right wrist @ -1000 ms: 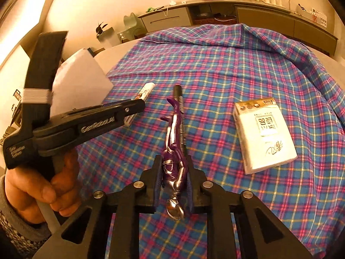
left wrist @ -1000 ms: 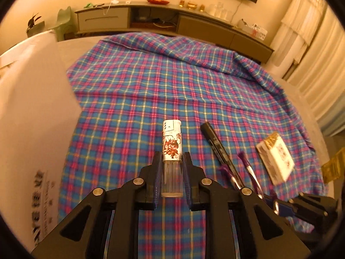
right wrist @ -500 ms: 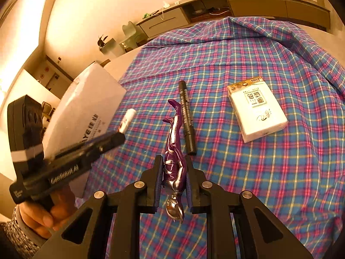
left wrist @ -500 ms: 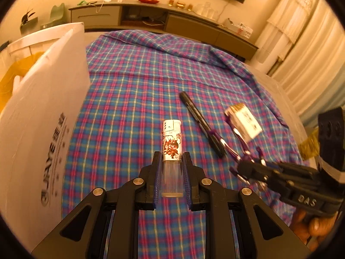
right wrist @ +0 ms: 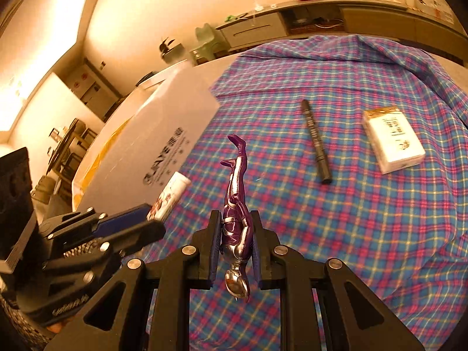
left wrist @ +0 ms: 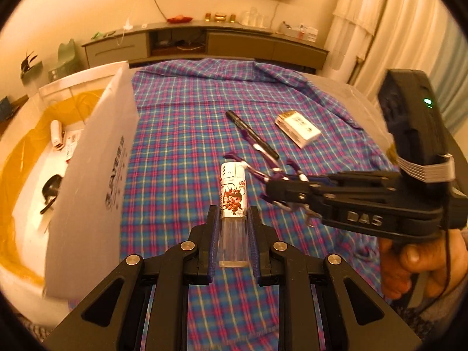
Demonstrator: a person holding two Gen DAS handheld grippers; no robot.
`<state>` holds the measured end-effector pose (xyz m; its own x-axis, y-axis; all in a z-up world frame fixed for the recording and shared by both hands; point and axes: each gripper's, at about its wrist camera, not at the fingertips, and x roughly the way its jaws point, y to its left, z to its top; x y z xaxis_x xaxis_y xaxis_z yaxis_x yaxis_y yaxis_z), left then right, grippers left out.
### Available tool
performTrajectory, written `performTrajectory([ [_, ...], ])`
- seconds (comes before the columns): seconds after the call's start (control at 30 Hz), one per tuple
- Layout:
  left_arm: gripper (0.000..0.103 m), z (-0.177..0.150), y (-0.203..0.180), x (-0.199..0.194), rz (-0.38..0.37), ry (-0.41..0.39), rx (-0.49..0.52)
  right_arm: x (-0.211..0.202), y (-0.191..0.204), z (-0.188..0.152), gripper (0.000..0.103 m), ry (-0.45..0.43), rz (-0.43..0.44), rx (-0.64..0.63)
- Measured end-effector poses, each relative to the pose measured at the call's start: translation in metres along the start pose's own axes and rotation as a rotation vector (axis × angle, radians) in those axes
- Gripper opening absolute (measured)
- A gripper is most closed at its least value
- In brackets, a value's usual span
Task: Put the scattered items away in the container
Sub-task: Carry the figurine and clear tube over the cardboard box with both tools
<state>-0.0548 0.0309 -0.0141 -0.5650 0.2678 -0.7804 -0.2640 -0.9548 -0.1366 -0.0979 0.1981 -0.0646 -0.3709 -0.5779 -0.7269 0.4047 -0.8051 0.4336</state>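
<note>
Both grippers are now carrying their loads nearer the white box (left wrist: 87, 193), whose open inside only the left view is showing. The left gripper (left wrist: 233, 235) is clamping a cartoon-printed lighter (left wrist: 233, 204); the right gripper (right wrist: 234, 247), marked "DAS", is gripping a purple figurine (right wrist: 235, 213). A marker (right wrist: 316, 142) and card pack (right wrist: 392, 143) are lying on the plaid cloth (right wrist: 351, 219).

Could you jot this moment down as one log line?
left gripper: holds lighter | right gripper: holds purple figure | box: nearby
</note>
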Motion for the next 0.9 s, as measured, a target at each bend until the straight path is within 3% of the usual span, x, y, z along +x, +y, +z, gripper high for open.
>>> performTrajectory([
  [0.33,0.019,-0.022,0.002,-0.037,-0.025,-0.021,-0.001,-0.008,0.027,-0.022,0.02,-0.008,0.021,-0.026],
  [0.53,0.019,-0.024,0.013,-0.066,-0.039,-0.076,-0.02,-0.021,0.043,-0.034,0.02,-0.032,0.041,-0.034],
  [0.7,0.019,-0.024,0.024,-0.09,-0.049,-0.118,-0.037,-0.033,0.061,-0.038,0.02,-0.043,0.118,-0.015],
  [0.9,0.019,-0.025,0.042,-0.104,-0.067,-0.141,-0.074,-0.045,0.09,-0.036,0.02,-0.059,0.15,-0.055],
])
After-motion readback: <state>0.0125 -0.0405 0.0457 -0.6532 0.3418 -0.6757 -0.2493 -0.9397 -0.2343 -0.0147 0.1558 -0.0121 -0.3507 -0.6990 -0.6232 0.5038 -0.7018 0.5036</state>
